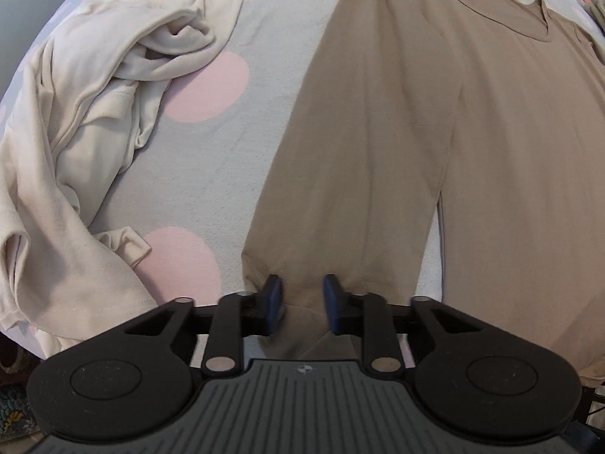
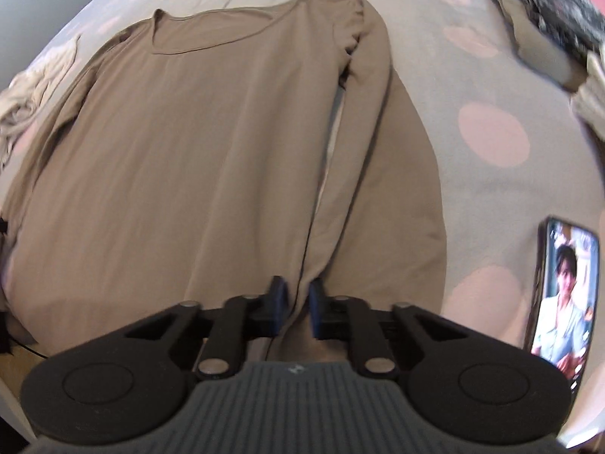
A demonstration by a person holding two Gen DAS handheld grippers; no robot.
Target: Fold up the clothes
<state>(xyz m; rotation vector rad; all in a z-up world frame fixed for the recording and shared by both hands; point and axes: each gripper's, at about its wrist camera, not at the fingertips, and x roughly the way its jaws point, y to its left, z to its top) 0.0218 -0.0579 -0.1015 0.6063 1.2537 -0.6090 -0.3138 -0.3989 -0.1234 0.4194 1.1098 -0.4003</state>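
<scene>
left gripper (image 1: 302, 304) over near end of left sleeve, jaws spread, fabric between, not pinched. right gripper (image 2: 298, 308) same at right sleeve and side seam. tan shirt (image 2: 189, 151) flat on spotted bedsheet (image 2: 491, 174), long axis running away toward neckline. cream garment (image 1: 94, 113) crumpled, clear in left view; phone (image 2: 563, 295) only in right view.

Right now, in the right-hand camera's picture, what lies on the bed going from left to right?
Crumpled cream garment → brown long-sleeved top, spread flat → its right sleeve → phone with its screen lit.
</scene>
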